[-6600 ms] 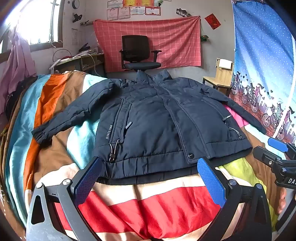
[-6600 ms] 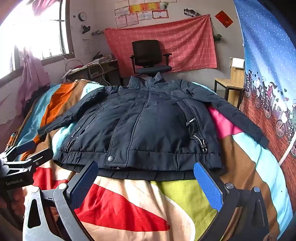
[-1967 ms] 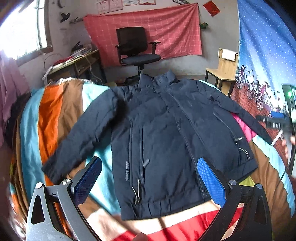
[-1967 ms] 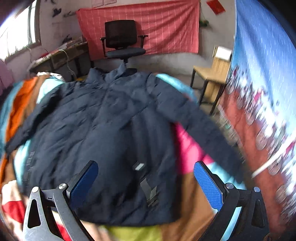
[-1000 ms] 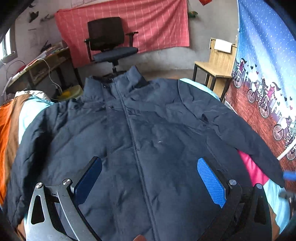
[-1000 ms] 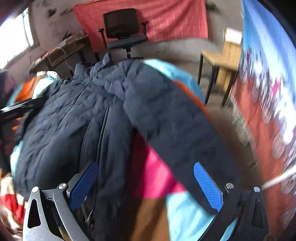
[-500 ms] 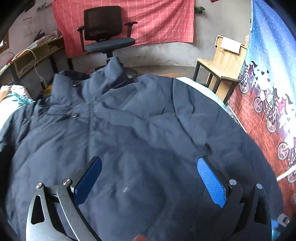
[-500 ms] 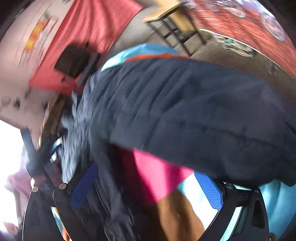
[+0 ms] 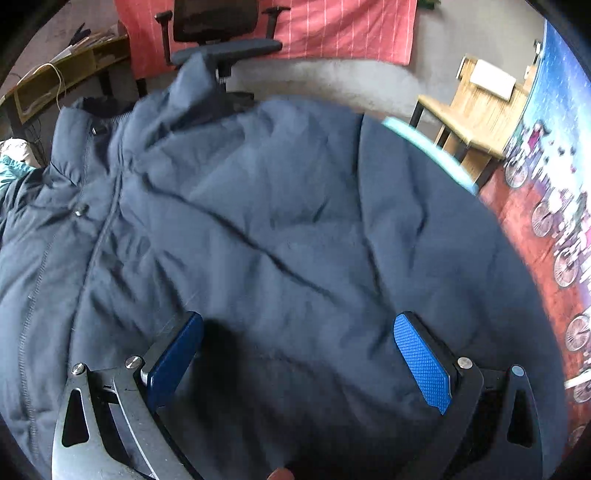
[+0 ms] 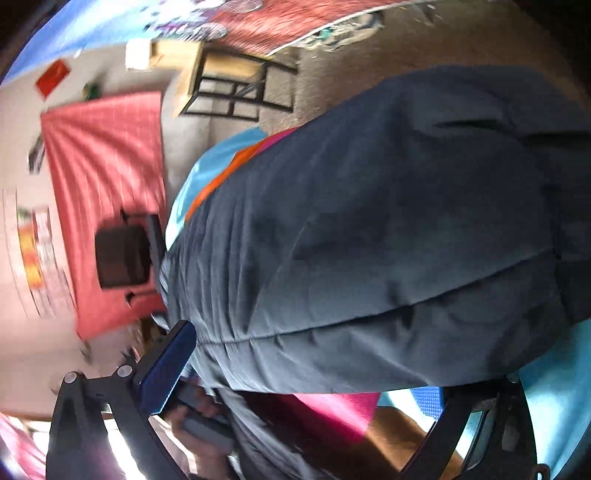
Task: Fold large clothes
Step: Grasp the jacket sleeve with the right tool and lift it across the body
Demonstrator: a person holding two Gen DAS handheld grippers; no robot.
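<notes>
we're right down over the dark navy jacket (image 9: 280, 236) now, it fills almost the whole left wrist view, spread front up with its collar (image 9: 192, 85) standing toward the black office chair (image 9: 218, 26). our left gripper (image 9: 299, 354) sits wide apart, both blue pads (image 9: 421, 362) clear of each other, low over the chest panel beside the shoulder seam; we cannot tell whether the pads touch the cloth. over on the right wrist view everything is rolled sideways and blurred: our right gripper (image 10: 306, 369) is spread wide around the puffy sleeve (image 10: 388, 236), which lies across the gap between the fingers, one blue pad (image 10: 170, 369) on its near side, the other mostly hidden under the cloth. pink and turquoise bedding (image 10: 340, 410) shows beneath the sleeve.
</notes>
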